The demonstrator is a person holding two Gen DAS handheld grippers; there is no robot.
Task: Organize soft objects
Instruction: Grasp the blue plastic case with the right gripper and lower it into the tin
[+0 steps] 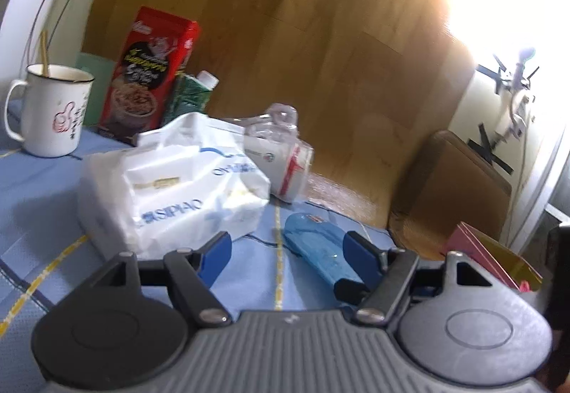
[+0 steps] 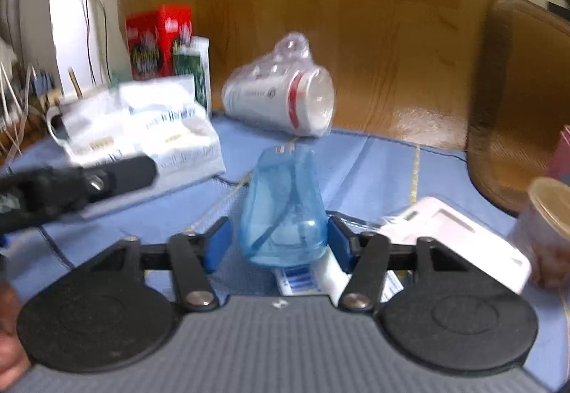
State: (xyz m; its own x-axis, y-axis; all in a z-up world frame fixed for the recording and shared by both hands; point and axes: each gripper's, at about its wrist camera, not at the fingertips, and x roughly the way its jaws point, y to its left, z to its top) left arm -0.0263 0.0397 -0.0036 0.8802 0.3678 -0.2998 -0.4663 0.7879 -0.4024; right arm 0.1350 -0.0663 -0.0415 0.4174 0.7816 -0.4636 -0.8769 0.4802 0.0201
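A white tissue pack (image 1: 171, 183) lies on the blue cloth (image 1: 46, 200), just ahead of my left gripper's left finger. My left gripper (image 1: 285, 256) is open and empty; a blue translucent case (image 1: 315, 247) lies by its right finger. In the right wrist view the same blue case (image 2: 283, 211) sits between the fingers of my right gripper (image 2: 278, 243), which is open around it, pads close to its sides. A wrapped stack of paper cups (image 2: 281, 101) lies on its side beyond; it also shows in the left wrist view (image 1: 281, 158). The tissue pack (image 2: 149, 136) is at left.
A red box (image 1: 149, 72), a green carton (image 1: 188, 97) and an enamel mug (image 1: 50, 108) stand at the back left. A white device (image 2: 459, 240) and a tub (image 2: 548, 215) lie at right. A toothpaste tube (image 2: 313, 275) lies under the case. A wooden chair (image 2: 516, 101) borders the table.
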